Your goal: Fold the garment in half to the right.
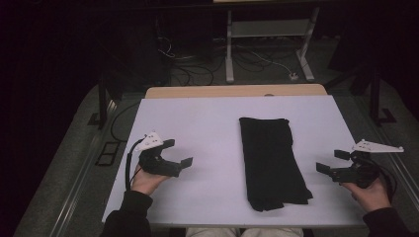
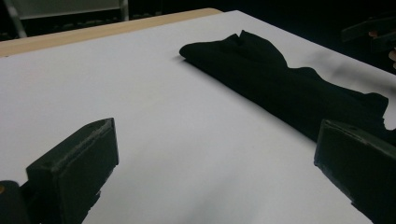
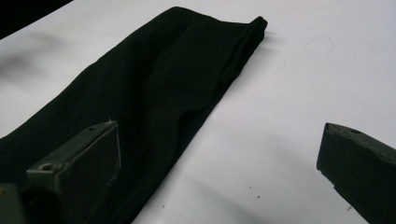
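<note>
Black folded cloth lies lengthwise on the white table top, a little right of the table's middle, its near end ragged and close to the person's edge. Left of the cloth and well apart from it, the left gripper is held just above the table with its jaws spread wide and nothing between them. Right of the cloth, near its lower edge, the right gripper also hangs wide open and empty, jaws pointing toward the cloth.
</note>
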Motion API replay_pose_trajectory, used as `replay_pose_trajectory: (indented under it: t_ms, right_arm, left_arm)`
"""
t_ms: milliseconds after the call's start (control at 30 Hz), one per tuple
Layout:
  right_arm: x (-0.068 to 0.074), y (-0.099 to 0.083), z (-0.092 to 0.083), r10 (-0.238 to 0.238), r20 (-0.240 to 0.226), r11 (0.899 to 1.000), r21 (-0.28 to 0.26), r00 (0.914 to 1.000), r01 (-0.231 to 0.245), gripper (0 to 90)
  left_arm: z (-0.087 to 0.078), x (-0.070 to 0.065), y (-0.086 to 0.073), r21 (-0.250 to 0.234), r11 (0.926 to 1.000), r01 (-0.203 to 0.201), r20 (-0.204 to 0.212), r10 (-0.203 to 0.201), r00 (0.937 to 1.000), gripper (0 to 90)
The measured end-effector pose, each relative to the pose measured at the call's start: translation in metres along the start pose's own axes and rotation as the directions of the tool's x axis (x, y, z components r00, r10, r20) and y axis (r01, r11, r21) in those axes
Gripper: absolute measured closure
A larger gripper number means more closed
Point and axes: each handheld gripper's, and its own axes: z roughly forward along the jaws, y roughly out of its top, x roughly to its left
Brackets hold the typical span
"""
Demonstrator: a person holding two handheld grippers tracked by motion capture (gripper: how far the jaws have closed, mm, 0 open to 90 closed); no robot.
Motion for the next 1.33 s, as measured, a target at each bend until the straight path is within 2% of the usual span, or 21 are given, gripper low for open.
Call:
replay_pose_trajectory:
  t_ms: [233,300,400,667,733,867,1033,1133,1333]
  right_arm:
    - [0.002,0.000,0.000,0.003,-0.003,1.000,0.004,1.0000,-0.003,0.0]
    - [0.001,0.000,0.000,0.002,-0.002,1.000,0.005,1.0000,-0.002,0.0]
    - [0.000,0.000,0.000,-0.001,-0.002,1.000,0.000,1.0000,0.001,0.0]
    - [0.000,0.000,0.001,0.004,0.000,1.000,0.007,1.0000,-0.004,0.0]
    - [0.000,0.000,0.001,0.002,-0.001,1.000,0.010,1.0000,-0.002,0.0]
    - [0.000,-0.001,0.003,0.002,-0.005,1.000,0.018,1.0000,-0.002,0.0]
    - [0.001,0.000,0.005,-0.003,-0.007,1.000,0.022,1.0000,0.004,0.0]
    - [0.001,0.000,0.008,-0.008,-0.009,0.999,0.035,0.9999,0.008,0.0]
    - [0.003,-0.002,0.015,-0.034,0.006,0.996,0.087,0.9994,0.034,0.0]
  left_arm:
    - [-0.013,0.006,-0.012,0.012,0.9999,-0.001,-0.006,0.001,1.0000,0.0]
    - [-0.018,0.008,-0.016,0.018,0.9998,-0.011,-0.023,0.012,0.9997,0.0]
    - [-0.025,0.013,-0.023,0.009,1.0000,-0.002,-0.053,0.003,0.9986,0.0]
    - [-0.050,0.031,-0.042,-0.009,0.9988,0.048,-0.116,-0.049,0.9921,0.0]
    - [-0.058,0.036,-0.045,-0.034,0.9964,0.078,-0.116,-0.081,0.9900,0.0]
    - [-0.071,0.042,-0.050,-0.057,0.9953,0.078,-0.139,-0.085,0.9866,0.0]
    - [-0.083,0.047,-0.057,-0.070,0.9926,0.099,-0.161,-0.109,0.9808,0.0]
    - [-0.086,0.047,-0.060,-0.089,0.9877,0.129,-0.152,-0.141,0.9783,0.0]
    - [-0.082,0.047,-0.060,-0.046,0.9910,0.125,-0.165,-0.131,0.9776,0.0]
